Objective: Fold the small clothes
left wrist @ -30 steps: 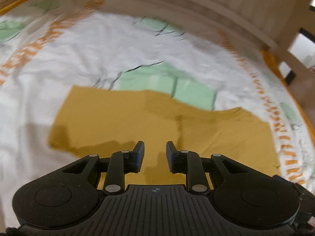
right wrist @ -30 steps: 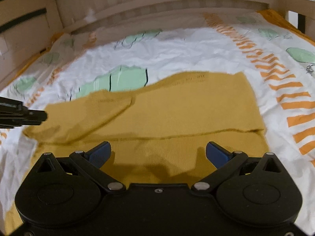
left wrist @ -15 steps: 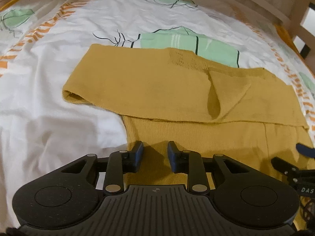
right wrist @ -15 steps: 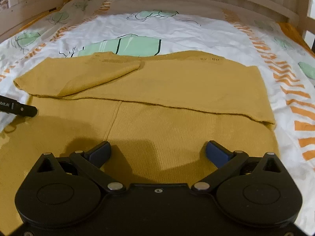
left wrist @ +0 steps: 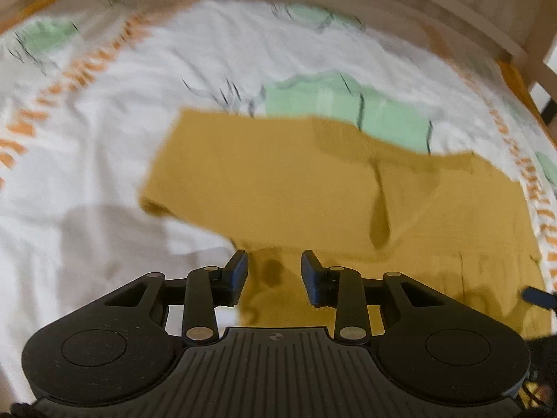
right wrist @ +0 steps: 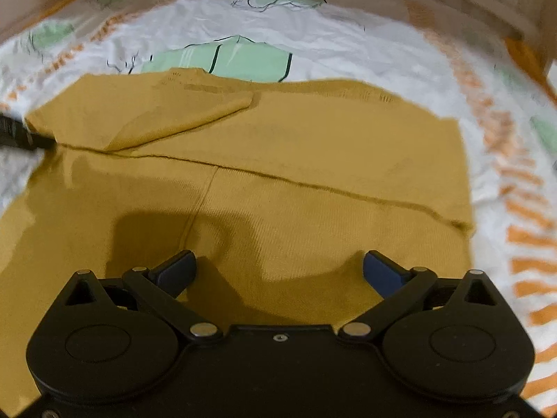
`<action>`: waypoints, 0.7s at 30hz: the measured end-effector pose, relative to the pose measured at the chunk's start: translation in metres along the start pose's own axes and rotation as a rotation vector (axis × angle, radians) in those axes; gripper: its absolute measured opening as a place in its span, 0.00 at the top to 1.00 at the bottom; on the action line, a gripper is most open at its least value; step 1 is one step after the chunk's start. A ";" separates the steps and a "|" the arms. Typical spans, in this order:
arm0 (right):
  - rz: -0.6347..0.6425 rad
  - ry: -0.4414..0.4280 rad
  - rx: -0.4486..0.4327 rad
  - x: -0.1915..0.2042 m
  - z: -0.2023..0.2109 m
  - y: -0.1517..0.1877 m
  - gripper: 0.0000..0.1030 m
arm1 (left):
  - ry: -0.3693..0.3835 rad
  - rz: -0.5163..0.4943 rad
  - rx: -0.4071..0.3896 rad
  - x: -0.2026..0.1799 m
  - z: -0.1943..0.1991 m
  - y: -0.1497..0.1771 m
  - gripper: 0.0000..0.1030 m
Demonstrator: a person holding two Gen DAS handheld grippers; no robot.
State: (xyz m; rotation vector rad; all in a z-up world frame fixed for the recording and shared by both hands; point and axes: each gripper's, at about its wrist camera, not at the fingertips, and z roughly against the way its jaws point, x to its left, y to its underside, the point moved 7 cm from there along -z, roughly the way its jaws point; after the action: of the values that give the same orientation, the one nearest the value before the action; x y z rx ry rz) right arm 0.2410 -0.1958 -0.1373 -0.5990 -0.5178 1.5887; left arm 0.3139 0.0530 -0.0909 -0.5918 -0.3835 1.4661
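A mustard-yellow knit garment [left wrist: 313, 188] [right wrist: 278, 160] lies flat on the bed, its upper part folded down over the lower part, with a sleeve laid across the fold. My left gripper [left wrist: 274, 271] hovers over the garment's near left edge; its jaws are opening with a narrow gap and no cloth pinched between them. My right gripper [right wrist: 278, 268] stands wide open just above the lower panel, nothing between its fingers. The left gripper's tip [right wrist: 21, 136] shows at the left edge of the right wrist view, at the fold line.
The bed sheet [left wrist: 104, 104] [right wrist: 348, 41] is white with green patches and orange stripes. A wooden bed rail [left wrist: 400, 10] curves along the far side, with an orange edge of the mattress at the right [left wrist: 515, 80].
The left gripper's jaws have widened a little and its view has swung, now blurred. The right gripper has rolled, so the fold line slants; its jaws stay wide.
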 end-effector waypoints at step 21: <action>-0.024 -0.037 -0.068 0.104 -0.048 -0.117 0.41 | -0.055 0.202 -0.163 0.077 0.051 -0.066 0.68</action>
State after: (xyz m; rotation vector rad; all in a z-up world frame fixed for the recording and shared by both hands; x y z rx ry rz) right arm 0.3539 -0.0814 -0.1068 -0.6133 -0.6064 1.5672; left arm 0.3436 0.1359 -0.0196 -0.7386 -0.5012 1.6576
